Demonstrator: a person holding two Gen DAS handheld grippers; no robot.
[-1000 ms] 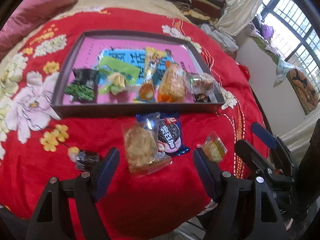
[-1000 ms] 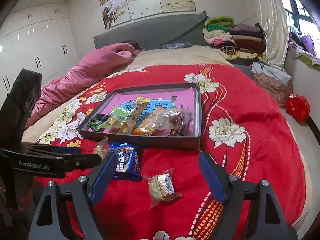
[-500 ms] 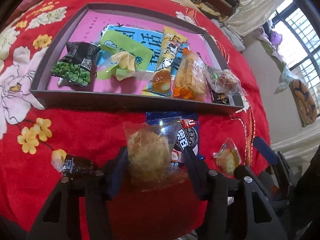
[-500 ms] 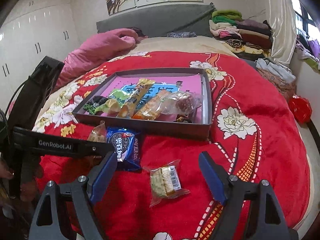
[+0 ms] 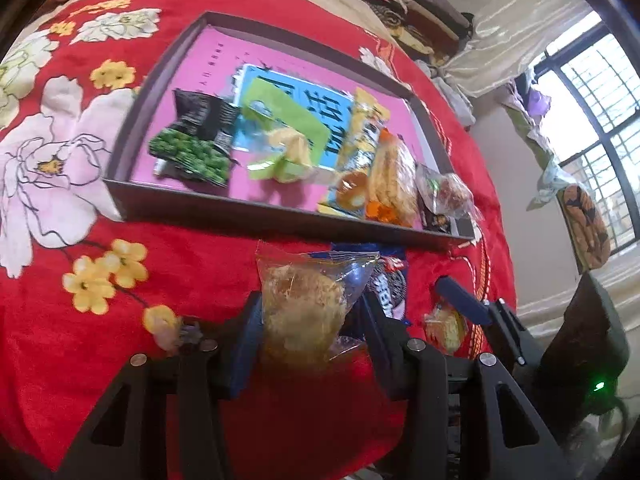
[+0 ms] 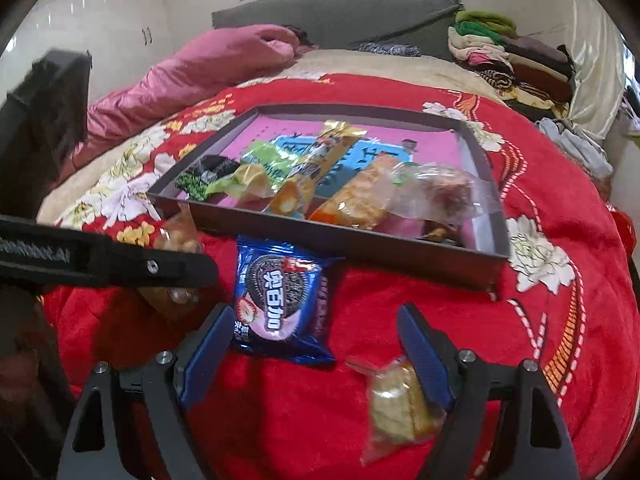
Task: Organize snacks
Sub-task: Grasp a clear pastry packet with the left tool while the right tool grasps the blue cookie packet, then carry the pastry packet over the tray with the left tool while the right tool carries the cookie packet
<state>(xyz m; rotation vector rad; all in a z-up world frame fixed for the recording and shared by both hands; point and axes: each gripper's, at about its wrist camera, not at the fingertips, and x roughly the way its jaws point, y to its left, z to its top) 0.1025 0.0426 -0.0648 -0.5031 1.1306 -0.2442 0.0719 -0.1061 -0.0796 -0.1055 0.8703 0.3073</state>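
A dark tray [image 5: 240,212] with a pink floor lies on the red bedspread and holds several snack packs. In front of it, my left gripper [image 5: 310,332] is closing on a clear bag of yellowish cake [image 5: 304,308], and both pads touch the bag's sides. A blue cookie pack [image 6: 280,300] lies just ahead of my right gripper [image 6: 316,356], which is open with nothing held. A small clear-wrapped biscuit [image 6: 396,408] lies against its right finger. The tray [image 6: 360,244] stands behind the cookie pack.
A small dark-wrapped candy [image 5: 188,332] lies left of the left finger. A pink quilt [image 6: 200,68] and a stack of folded clothes [image 6: 512,56] sit at the far end of the bed. The bed's edge drops off on the right, near a window [image 5: 592,100].
My left gripper moved forward and down over the clear cake bag and its jaws narrowed onto it. My right gripper moved forward and left towards the blue cookie pack, still open.
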